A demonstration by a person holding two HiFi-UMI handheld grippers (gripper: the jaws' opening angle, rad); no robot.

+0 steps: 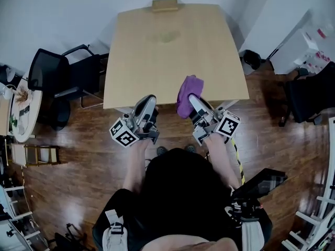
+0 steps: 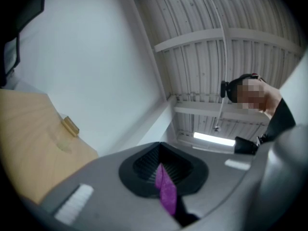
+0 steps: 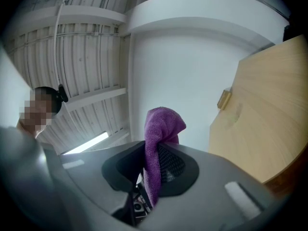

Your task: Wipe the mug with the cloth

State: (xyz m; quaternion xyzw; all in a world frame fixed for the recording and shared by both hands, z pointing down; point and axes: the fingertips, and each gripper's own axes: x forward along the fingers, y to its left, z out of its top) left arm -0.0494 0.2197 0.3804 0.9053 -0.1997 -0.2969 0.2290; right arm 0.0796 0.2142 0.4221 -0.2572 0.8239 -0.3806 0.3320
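1. The left gripper (image 2: pixel 161 154) fills the lower frame. Its grey jaws with black pads are closed together.
2. A narrow purple strip (image 2: pixel 167 194) sits in the seam between the pads. Its material cannot be determined.
3. At left is a light wooden table (image 2: pixel 29 143), with a small wooden block (image 2: pixel 70 126) at its far edge.
4. Behind it are a white wall (image 2: pixel 86 57) and a ribbed ceiling (image 2: pixel 231 47) with a lit light strip (image 2: pixel 214 139).
5. At right is a person (image 2: pixel 284 119) in a dark sleeve.
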